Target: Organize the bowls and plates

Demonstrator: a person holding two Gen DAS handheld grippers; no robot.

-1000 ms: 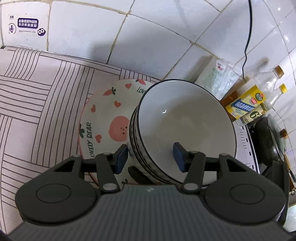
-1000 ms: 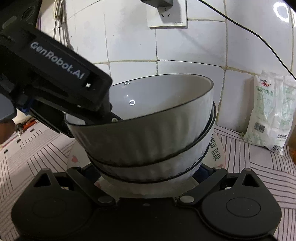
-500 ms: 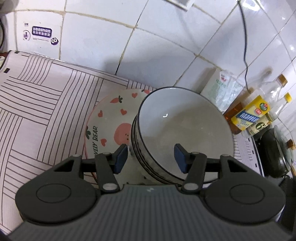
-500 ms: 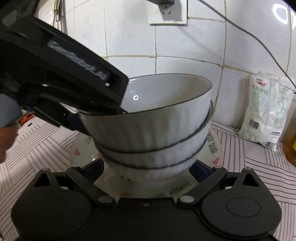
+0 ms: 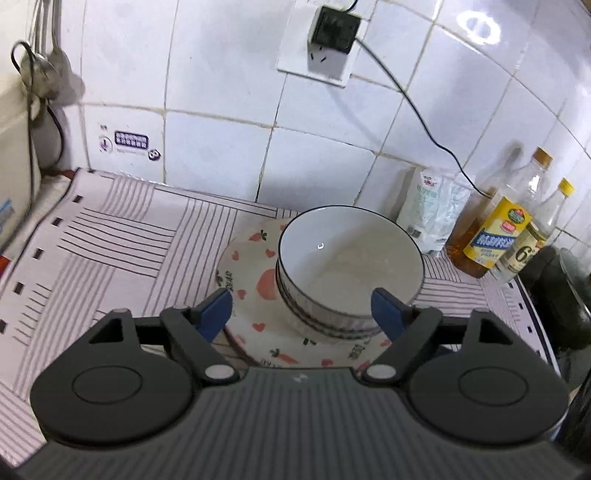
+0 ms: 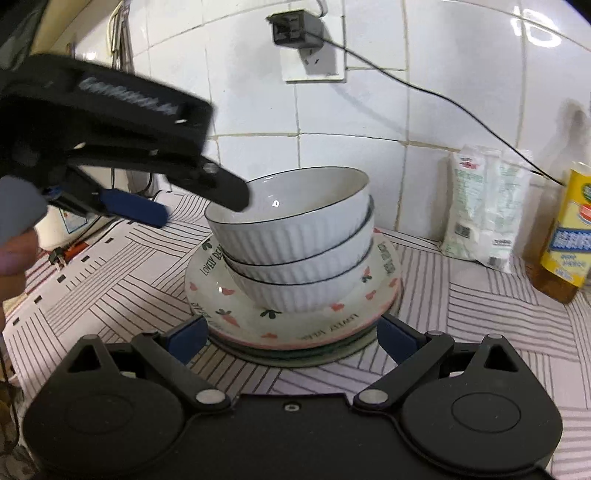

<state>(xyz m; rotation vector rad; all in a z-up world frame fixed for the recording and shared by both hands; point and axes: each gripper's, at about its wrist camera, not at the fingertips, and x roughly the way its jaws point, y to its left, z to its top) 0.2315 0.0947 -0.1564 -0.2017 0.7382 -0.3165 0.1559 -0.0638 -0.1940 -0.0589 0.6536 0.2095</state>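
Three white ribbed bowls (image 6: 295, 236) with thin dark rims are seen nested one inside another, and the stack is set on a cream plate (image 6: 295, 317) printed with pink hearts, carrots and the words "LOVELY BEAR"; under that plate the edges of further plates are seen, a pink rim and a darker one lowest. The pile is placed on a counter covering (image 5: 110, 251) of pale cloth crossed by dark stripes, close to a white tiled wall (image 5: 221, 74). The left gripper (image 5: 301, 308) is held above and short of the bowls, its jaws having just been opening; the blue pads (image 5: 216, 308) are spread wide with nothing pressed between them. In the right wrist view it is seen blurred at the upper left, with white lettering on its black body that cannot be read. The right gripper (image 6: 291, 334) is also held with its jaws wide apart, one pad at either side of the plate pile's near edge, and no contact can be made out. A yellow-labelled oil bottle (image 5: 491, 236) and a clear bottle marked with a large "6" (image 5: 528, 243) are stood beside a white bag (image 5: 432, 210) whose print is too small to be read. A black plug (image 5: 334, 29) is fitted in a wall socket, and a purple sticker (image 5: 129, 142) is stuck on a tile.
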